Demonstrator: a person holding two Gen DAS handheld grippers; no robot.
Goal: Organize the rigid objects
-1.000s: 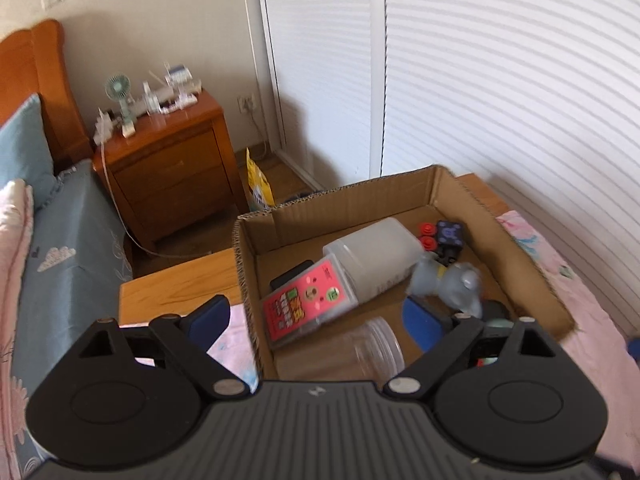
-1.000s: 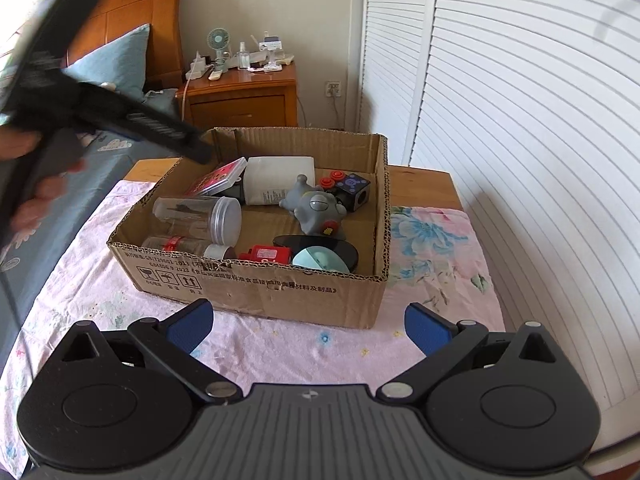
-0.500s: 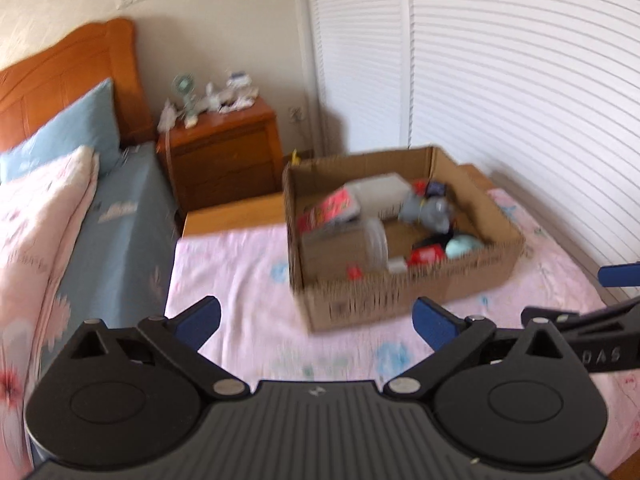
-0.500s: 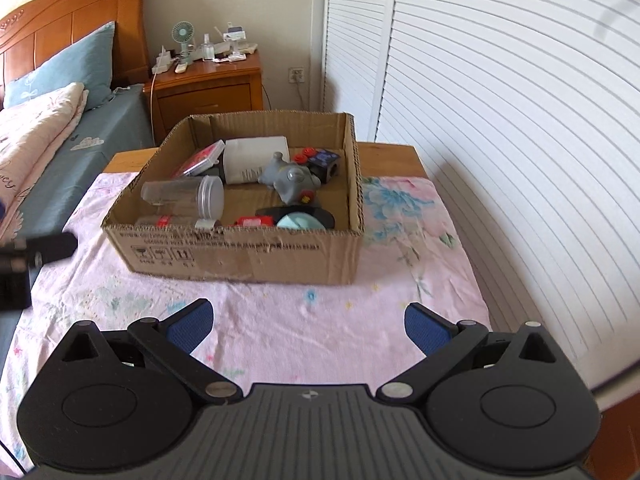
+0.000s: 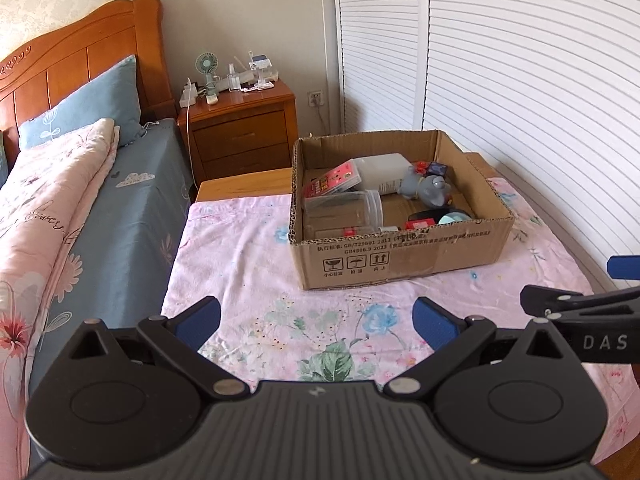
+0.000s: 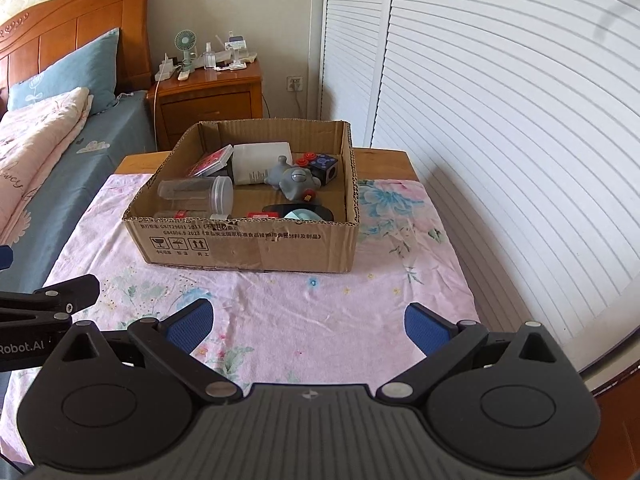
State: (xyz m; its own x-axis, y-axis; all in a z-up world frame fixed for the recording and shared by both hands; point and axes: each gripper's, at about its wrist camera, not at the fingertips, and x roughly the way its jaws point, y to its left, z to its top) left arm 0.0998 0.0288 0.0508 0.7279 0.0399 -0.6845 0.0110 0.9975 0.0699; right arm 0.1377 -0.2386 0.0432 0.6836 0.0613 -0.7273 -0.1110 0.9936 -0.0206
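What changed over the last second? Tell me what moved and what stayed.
The left gripper pulled back out of the box toward the near side of the table and now hangs open and empty over the cloth. The right gripper backed off a little too, open as before. The box, clear jar, grey toy and the rest inside lie as they did.

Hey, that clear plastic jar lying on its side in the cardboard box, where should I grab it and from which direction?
Grip the clear jar across its round body, just behind the lid, coming from above. It lies on its side along the cardboard box front wall, so only its top is exposed, and probably the open right gripper could span it.
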